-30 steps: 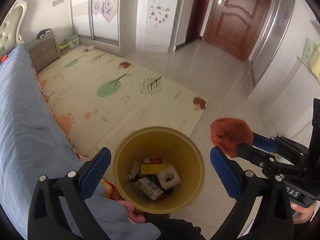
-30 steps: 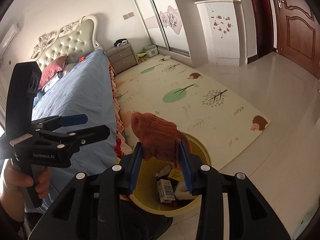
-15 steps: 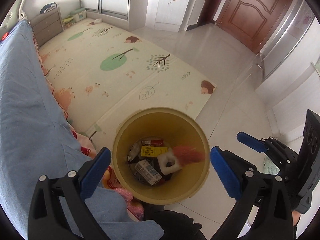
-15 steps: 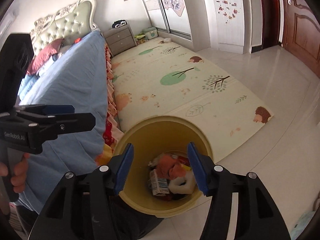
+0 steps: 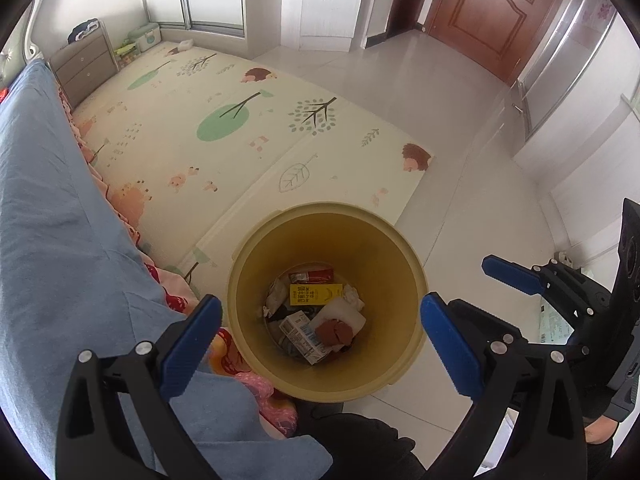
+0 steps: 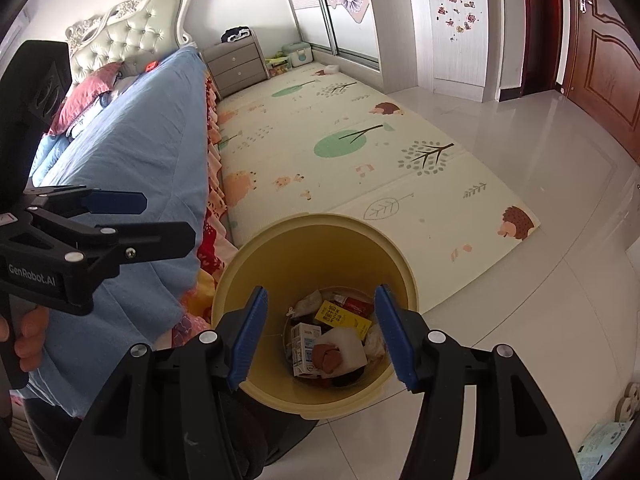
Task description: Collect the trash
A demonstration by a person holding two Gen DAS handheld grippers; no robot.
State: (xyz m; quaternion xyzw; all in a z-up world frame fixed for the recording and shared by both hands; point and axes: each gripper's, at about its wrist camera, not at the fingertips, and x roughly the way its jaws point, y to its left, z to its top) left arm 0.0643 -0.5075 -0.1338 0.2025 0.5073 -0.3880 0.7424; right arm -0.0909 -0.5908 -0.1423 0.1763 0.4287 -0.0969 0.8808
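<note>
Two grippers: both hung over the bin (image 5: 326,376) at the lower middle of each frame, pointing steeply down into it.
Bin: yellow, round, upright on the tiled floor, touching the corner of the play mat (image 5: 240,136), just beside the bed (image 5: 52,216) at the left.
Trash: a brown wad (image 6: 327,357) lay at the bottom of the bin on a white foam piece (image 6: 347,344), among a milk carton (image 6: 304,346), a yellow box (image 6: 342,318) and a red wrapper (image 6: 356,303).
Right gripper (image 6: 320,334): jaws about half spread, nothing between the pads; its blue fingers (image 6: 250,334) framed the bin's mouth.
Left gripper (image 5: 320,346): jaws wide, empty; pads stood either side of the bin's rim in its own view.
Key relation: the wad lay straight below the right fingers, well down inside the bin and apart from them; no pad touched it.
Long axis: none to speak of, as the wad was a crumpled lump.
Nearer hand: hard to say, since both sat above the rim, with the right more squarely over the wad.
Step, as I judged it: the drop looked done, with this piece in the bin.
Next move, my guess: lift clear of the rim and look for more litter; none showed on the mat in either view.
</note>
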